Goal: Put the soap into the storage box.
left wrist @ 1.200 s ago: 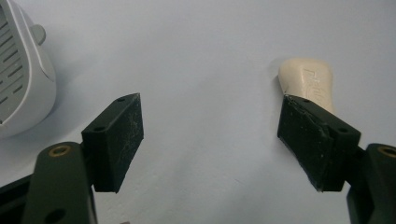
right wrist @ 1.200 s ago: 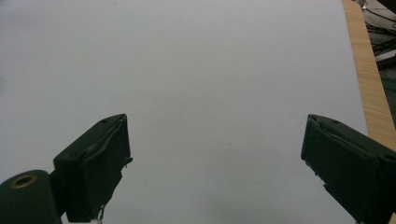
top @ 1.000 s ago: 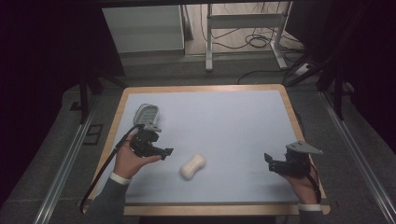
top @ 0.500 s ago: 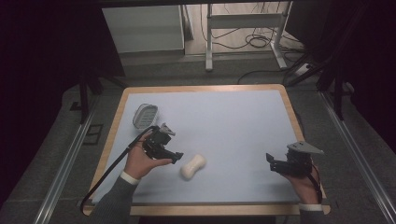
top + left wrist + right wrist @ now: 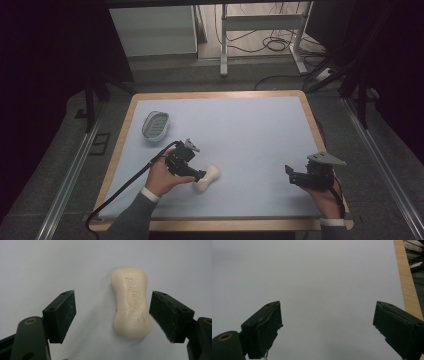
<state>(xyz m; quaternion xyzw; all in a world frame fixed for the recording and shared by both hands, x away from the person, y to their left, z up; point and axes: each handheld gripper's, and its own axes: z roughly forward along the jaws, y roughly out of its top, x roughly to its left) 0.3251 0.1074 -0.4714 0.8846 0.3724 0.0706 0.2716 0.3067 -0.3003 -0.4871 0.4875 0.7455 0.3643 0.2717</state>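
From the high view, the left tool [image 5: 200, 175] sits low over the pale blue desk [image 5: 250, 130] with its wooden rim, held in the person's left hand [image 5: 162, 177], a black cable trailing back from it toward the near edge. Right at its tips lies the cream-coloured, waisted bar of soap [image 5: 207, 178]; whether the jaws touch it cannot be told from here. Beyond this tool and a little to its left, well apart from it, rests a small oval grey soap dish [image 5: 155, 125]. The right tool [image 5: 290, 175], topped by its grey three-cornered plate, is held in the right hand [image 5: 325, 195] near the desk's right edge, well apart from the soap, with bare desk ahead of its tips.

In the left gripper view, the left tool [image 5: 112, 315] has its two black jaws spread wide. The bar of soap [image 5: 131, 302] lies flat on the desk between them, much closer to the jaw at the right of this view, which stands just beside the bar's edge; the other jaw is clear of it. Raised lettering runs along the bar's top face.

In the right gripper view, the right tool [image 5: 327, 325] has its jaws wide apart with nothing between them, over bare blue desk [image 5: 312, 277]. The wooden rim [image 5: 407, 282] runs past its right-hand jaw.
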